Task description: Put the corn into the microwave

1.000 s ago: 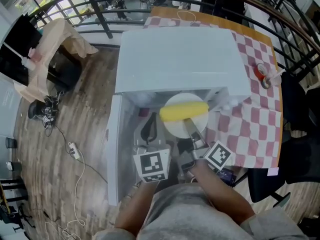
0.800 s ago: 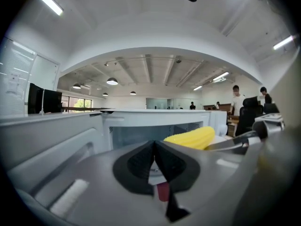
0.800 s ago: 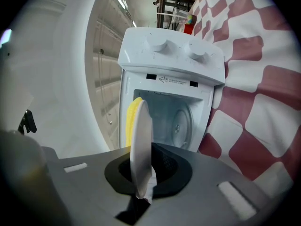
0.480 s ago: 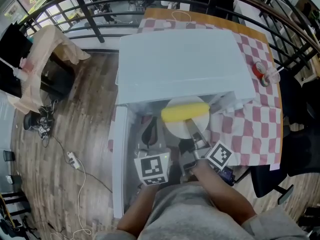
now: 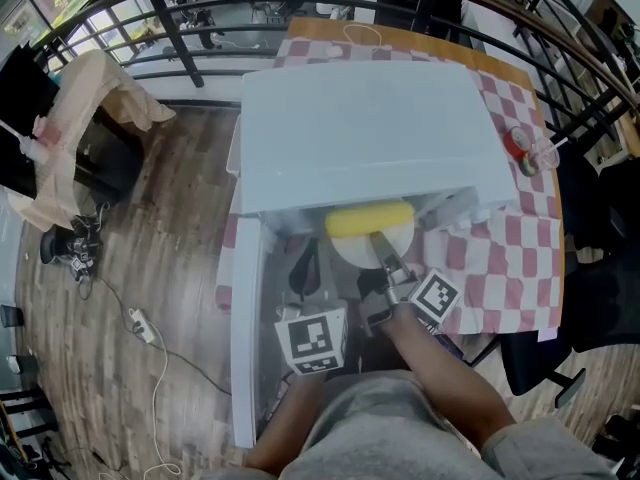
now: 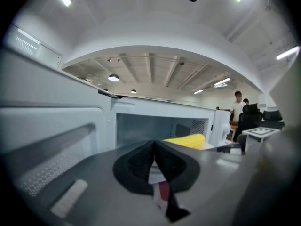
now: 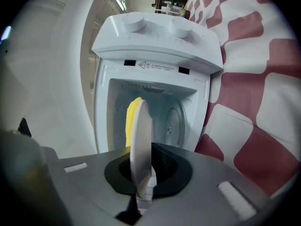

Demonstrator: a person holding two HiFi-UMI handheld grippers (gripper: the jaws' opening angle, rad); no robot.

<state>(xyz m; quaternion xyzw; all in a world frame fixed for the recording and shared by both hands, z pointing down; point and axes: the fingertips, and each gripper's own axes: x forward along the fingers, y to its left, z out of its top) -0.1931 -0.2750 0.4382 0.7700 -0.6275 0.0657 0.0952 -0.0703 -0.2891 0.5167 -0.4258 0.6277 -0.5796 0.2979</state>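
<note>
Pinching plate [image 7: 140,140] edge, R tongs [image 5: 379,244] level.

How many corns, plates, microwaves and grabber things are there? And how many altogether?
corn: 1
plate: 1
microwave: 1
grippers: 2 (left gripper, right gripper)
total: 5

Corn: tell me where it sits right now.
In the head view the corn lies centre-frame on the white plate, gripped by the right tool, at the microwave opening.
</note>
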